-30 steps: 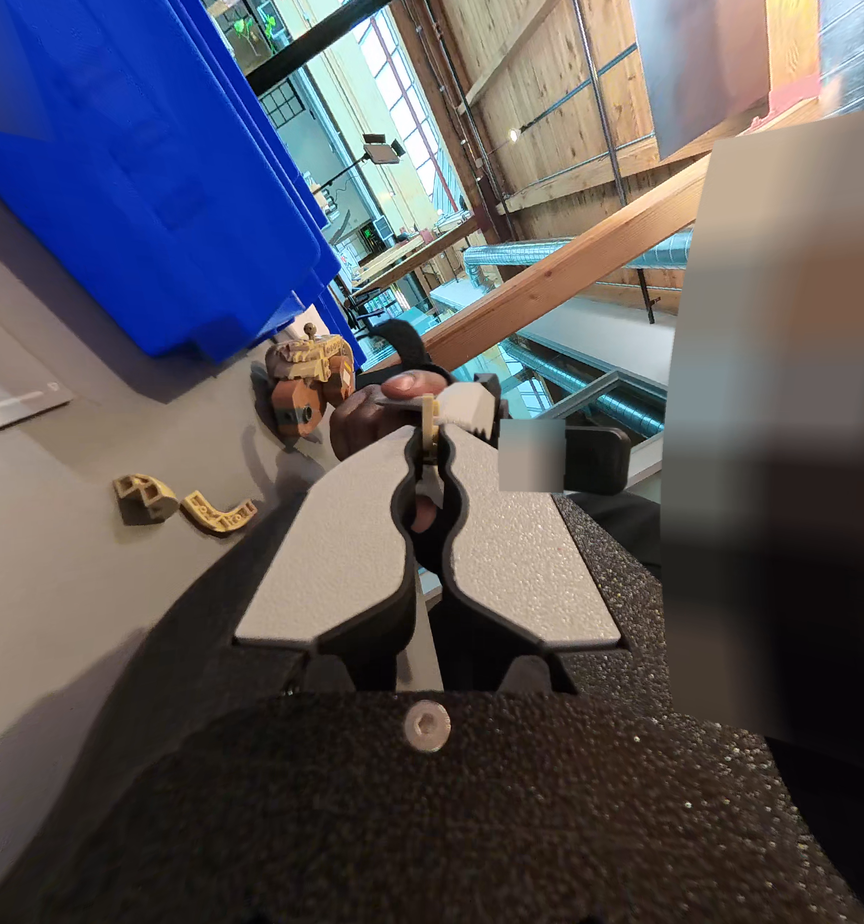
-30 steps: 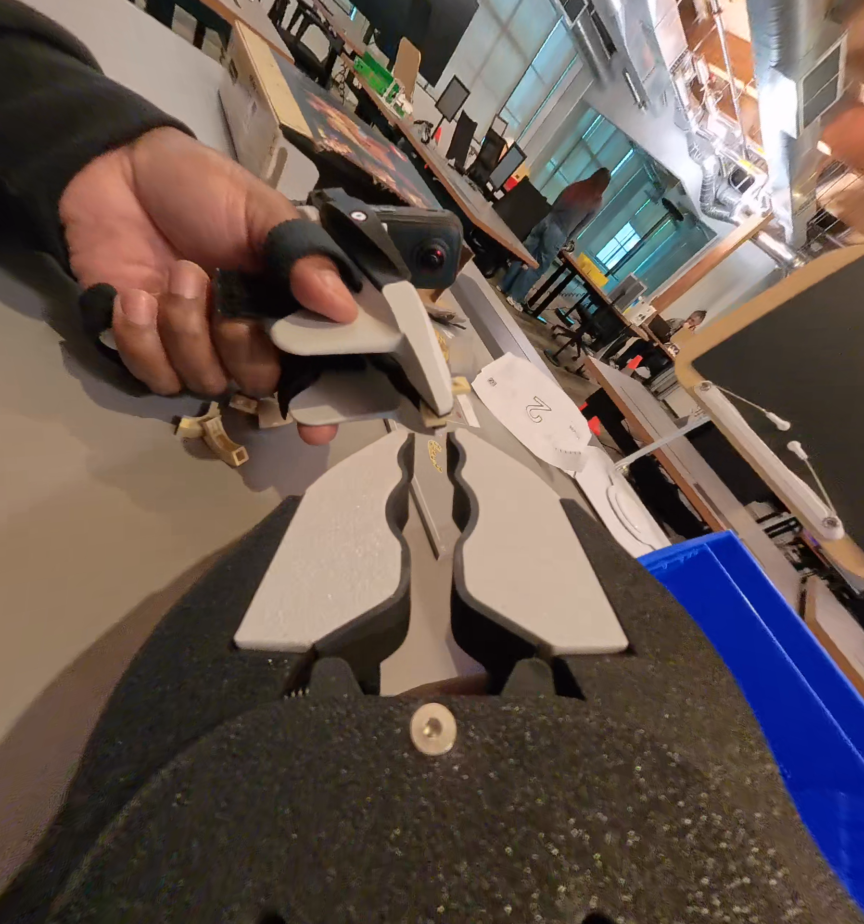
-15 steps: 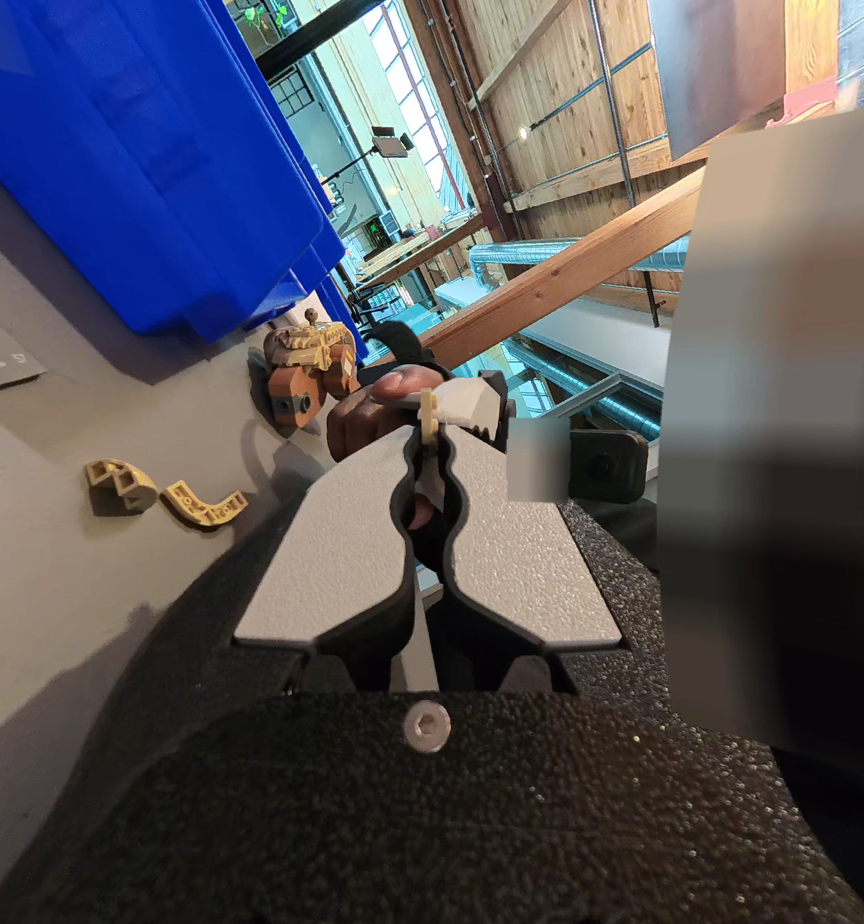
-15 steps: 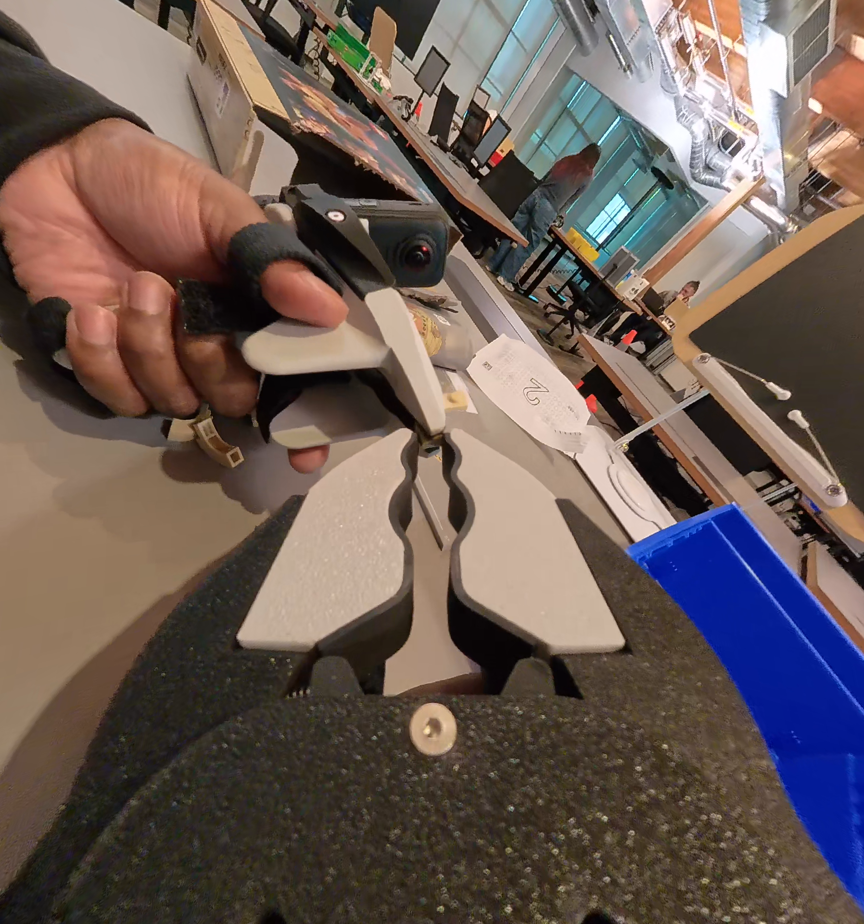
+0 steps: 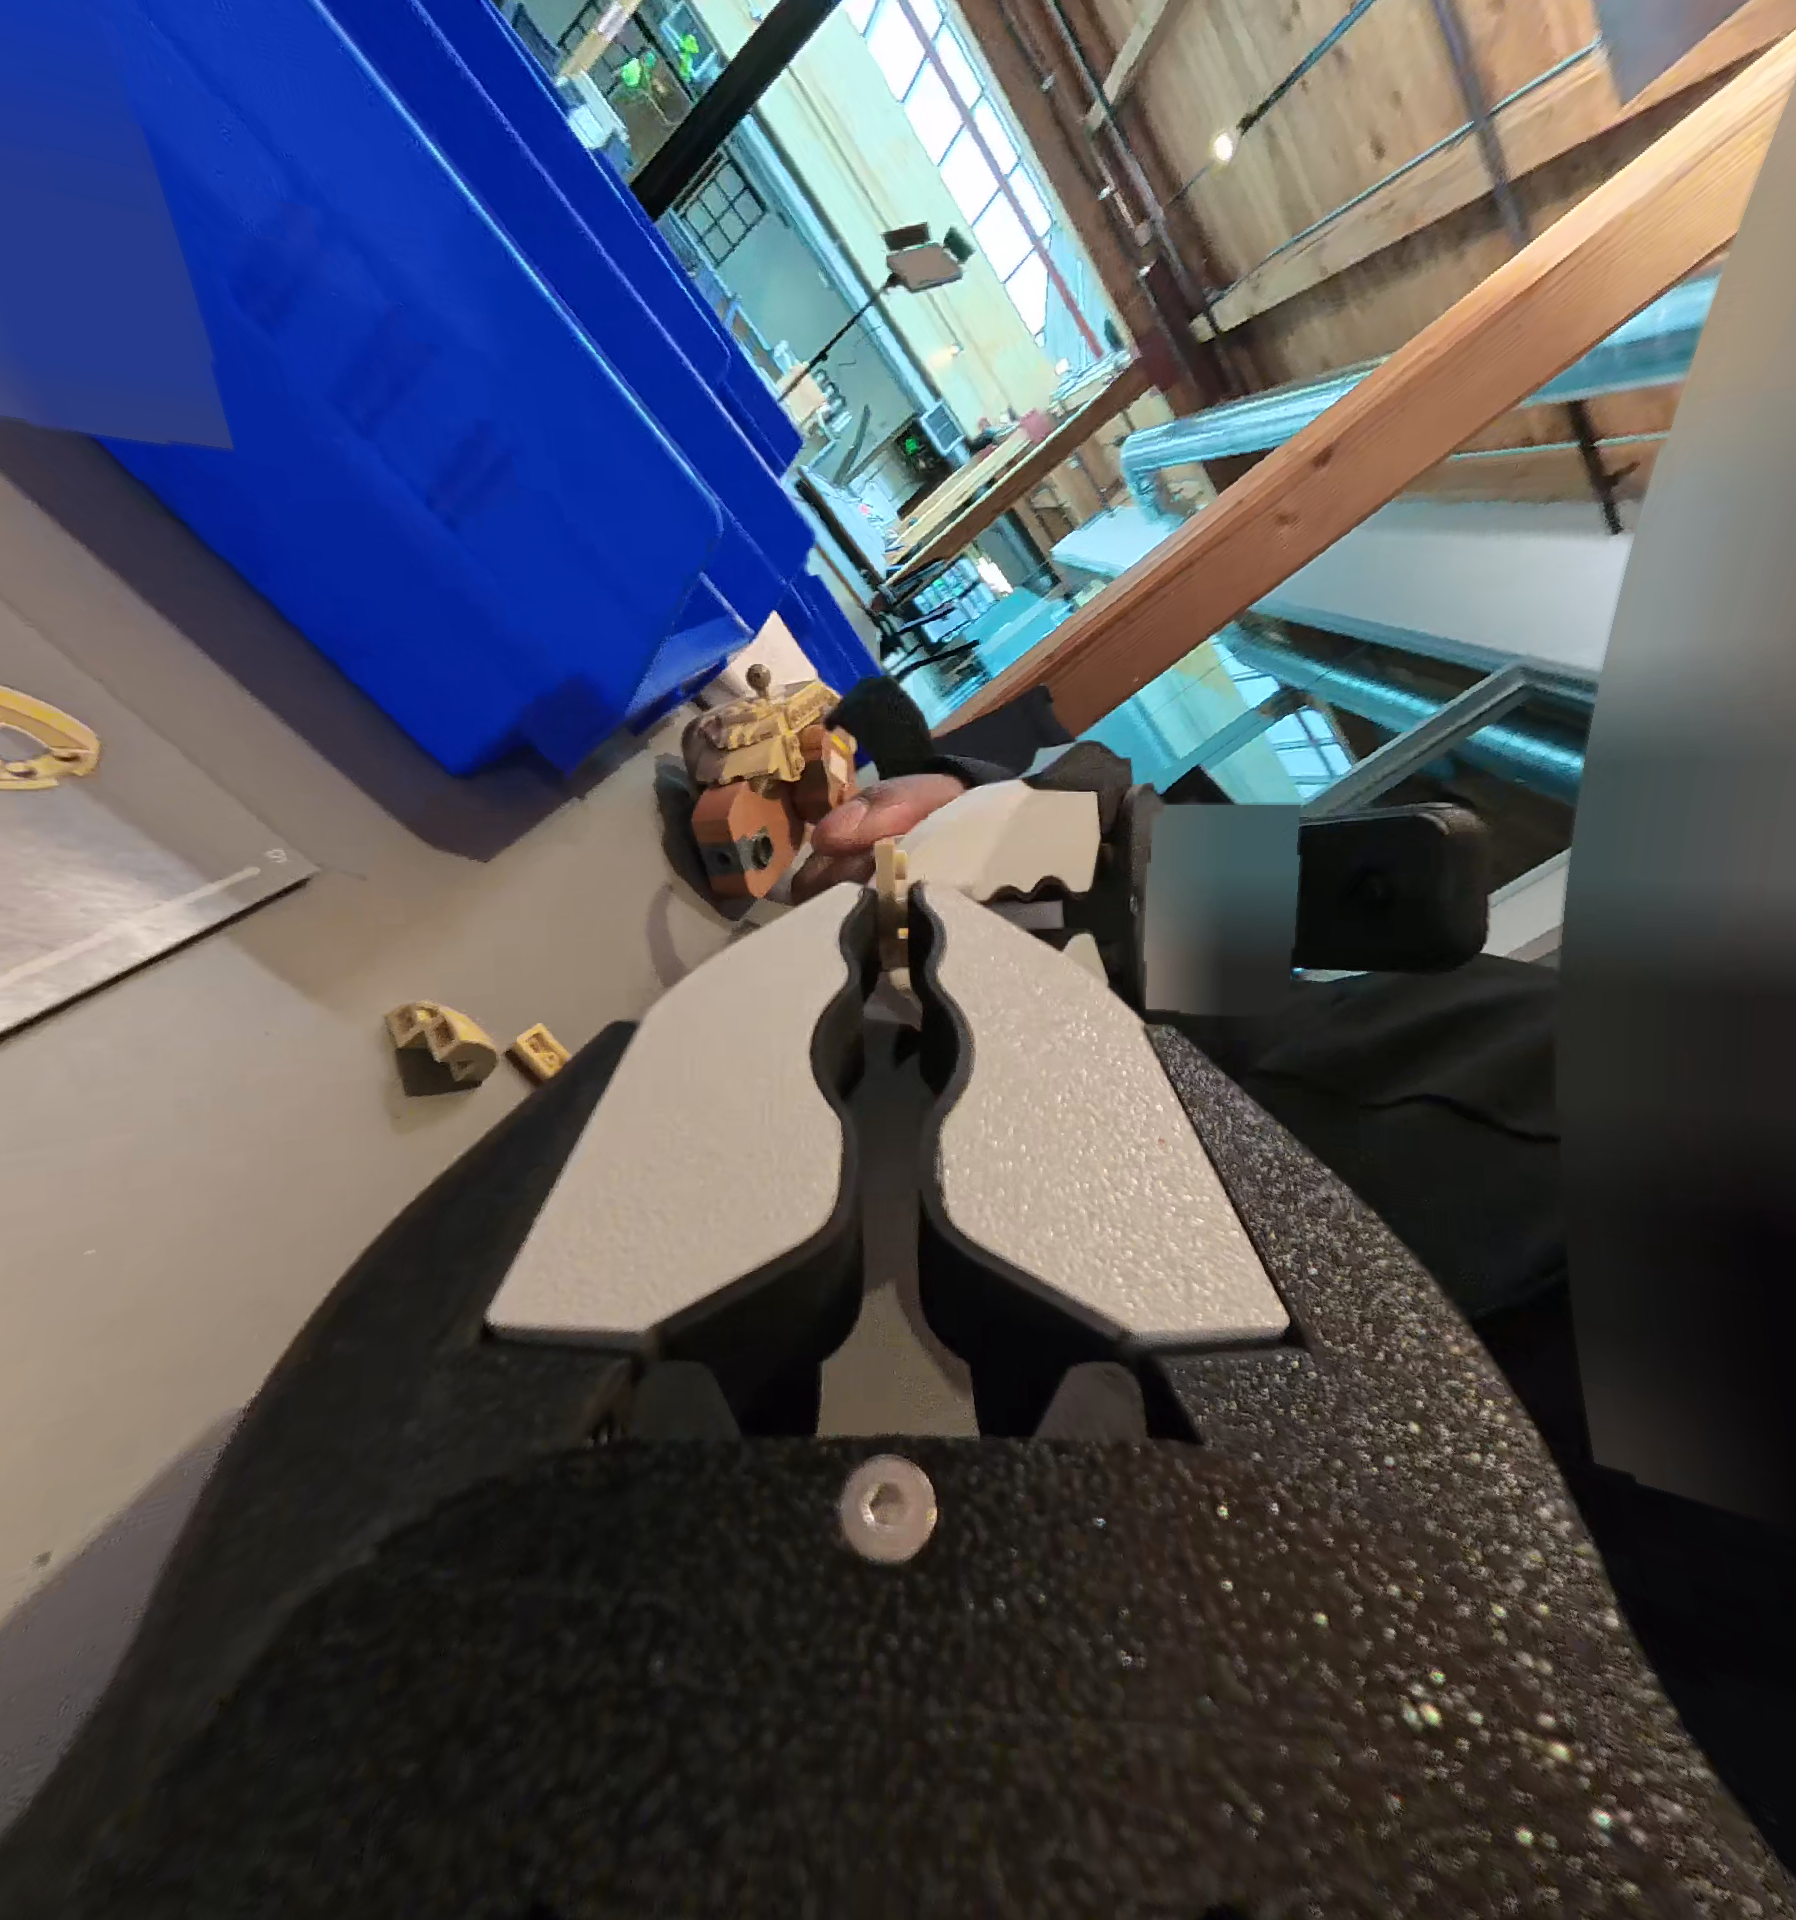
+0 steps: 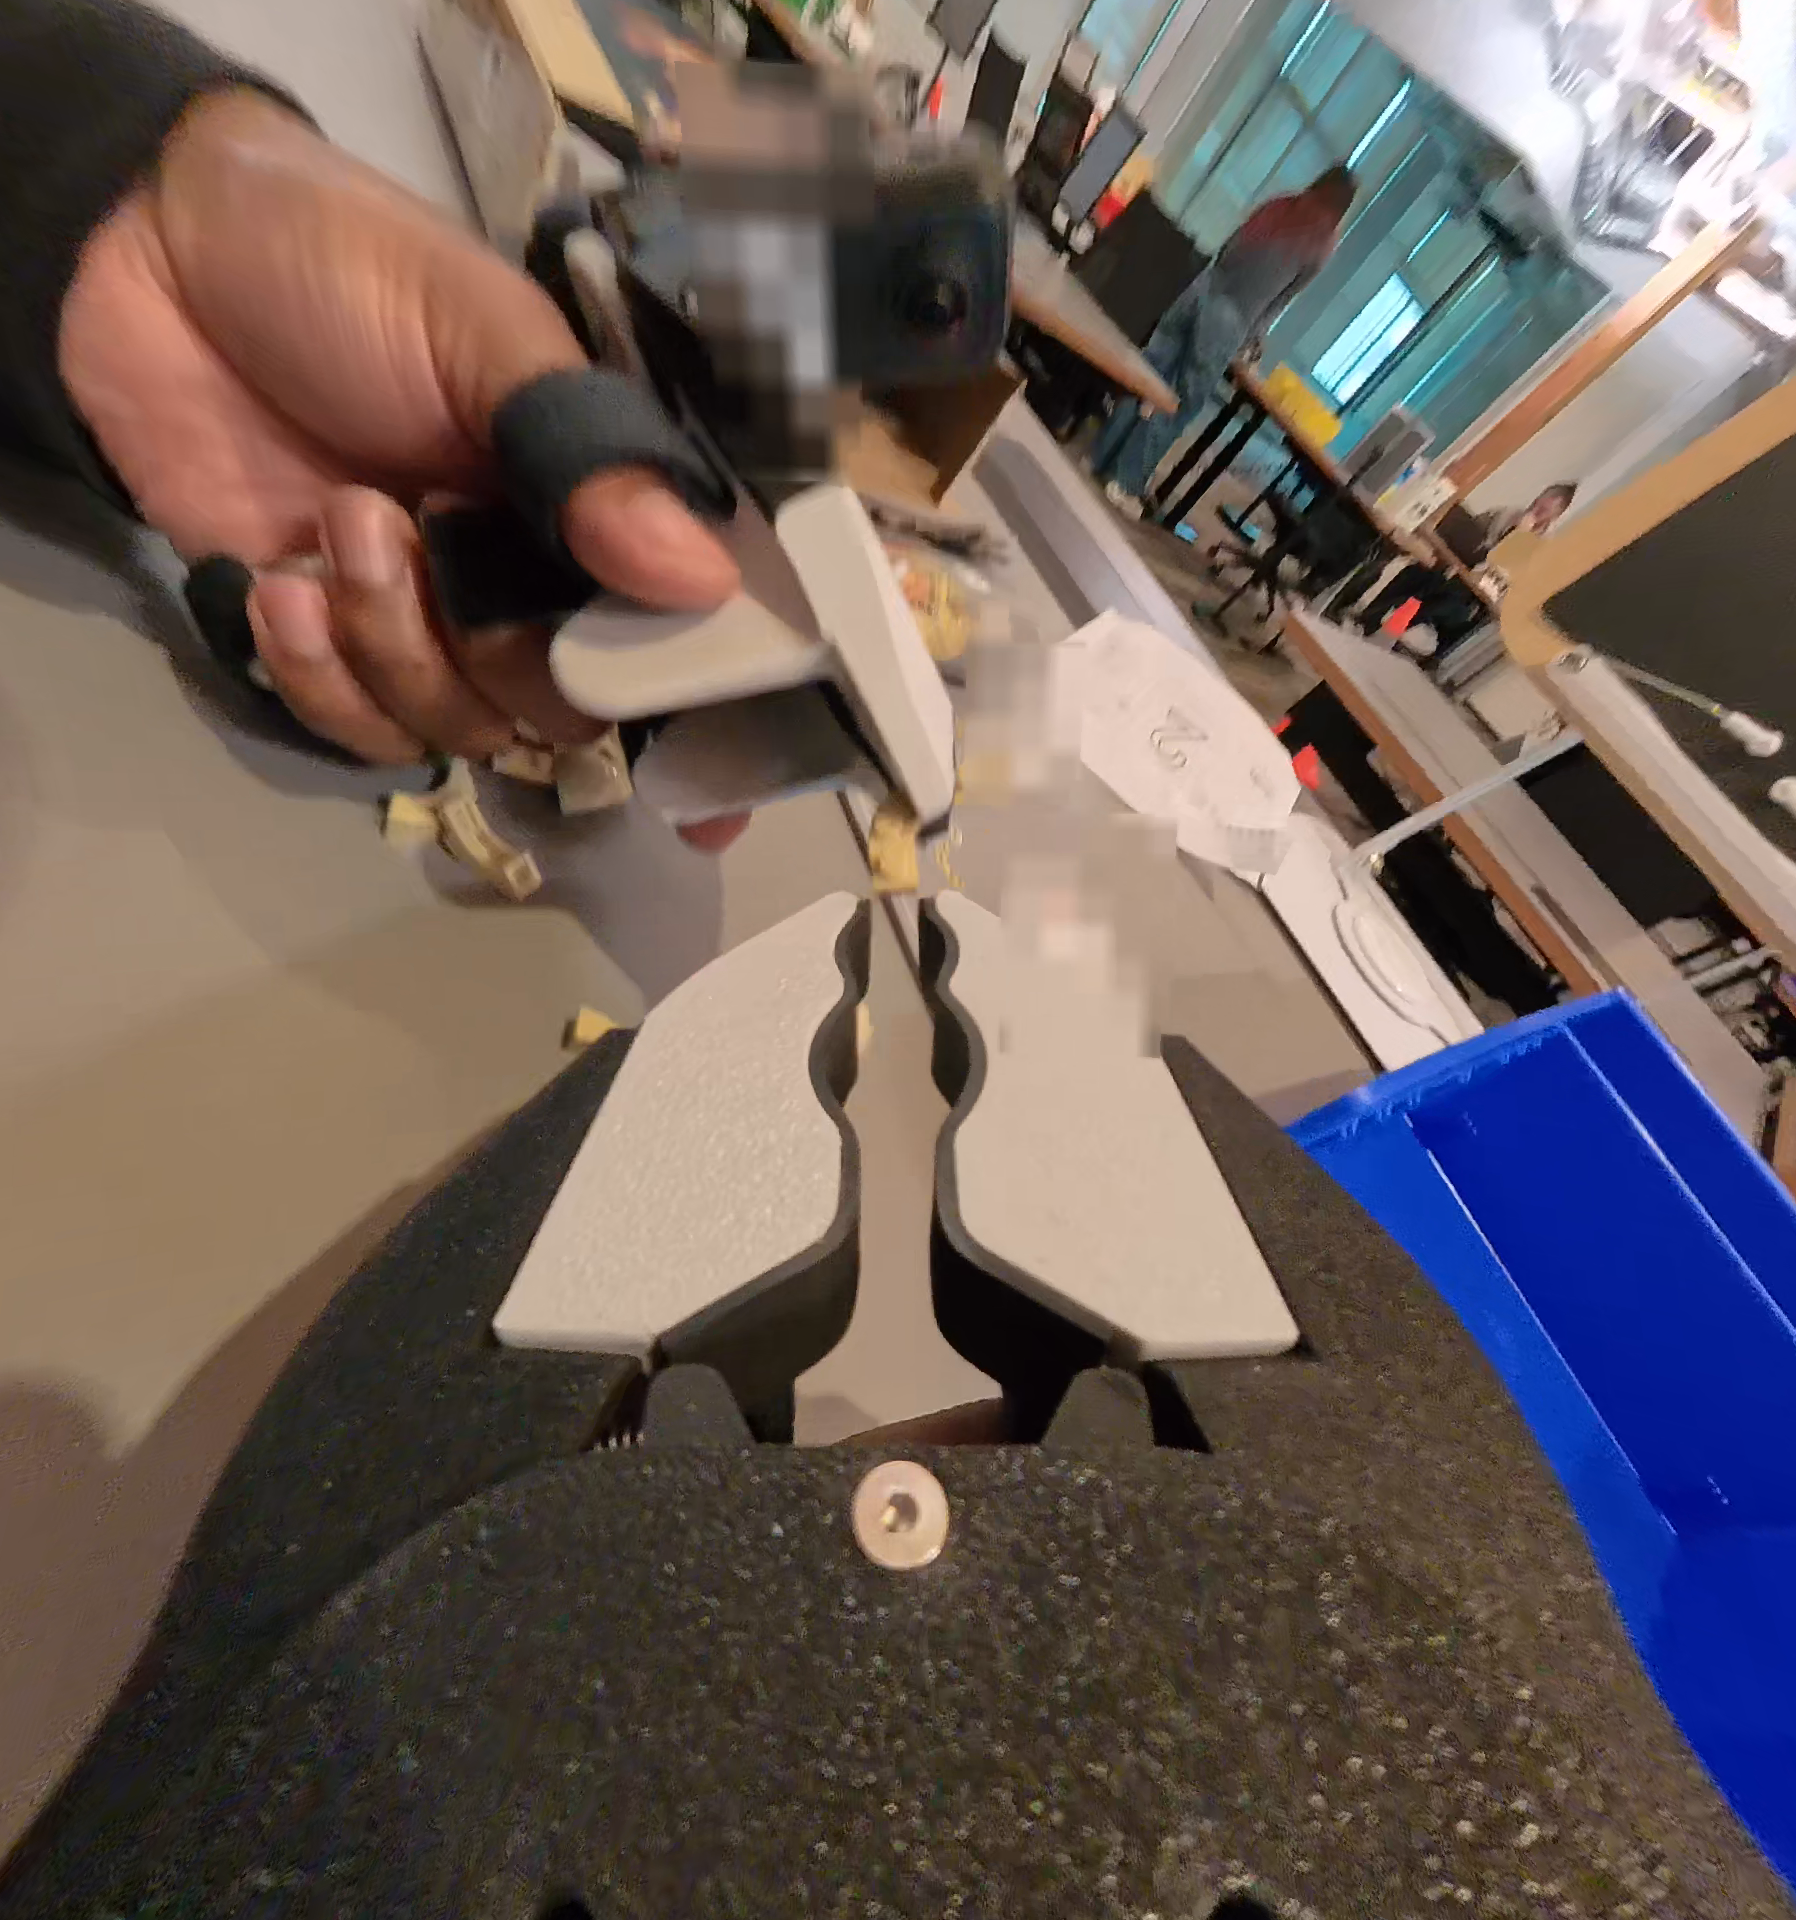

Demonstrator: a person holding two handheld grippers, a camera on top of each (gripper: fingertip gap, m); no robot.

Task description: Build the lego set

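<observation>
My left gripper (image 5: 889,920) is shut on a small tan brick piece (image 5: 889,883) that sticks out past its tips. The right wrist view shows the same gripper (image 6: 915,821) in a hand, with the tan piece (image 6: 892,852) at its tips. My right gripper (image 6: 894,920) stands just below that piece, its fingers slightly apart with only table showing between them. Its pale fingers (image 5: 1019,842) show right behind the piece in the left wrist view. A brown and tan brick model (image 5: 759,790) sits on the grey table (image 5: 198,1143) beside them.
Blue bins (image 5: 406,364) stand along the table behind the model; another blue bin (image 6: 1600,1247) is at my right. Loose tan pieces (image 5: 435,1039) (image 6: 468,831) lie on the table. A printed sheet (image 5: 42,862) and white paper (image 6: 1174,738) lie nearby. The tips of both grippers are at nearly the same place.
My right gripper's fingers narrowed and came up to the tan piece. Now the piece stands just beyond its tips, still in my left gripper. The left view has shifted along the table.
</observation>
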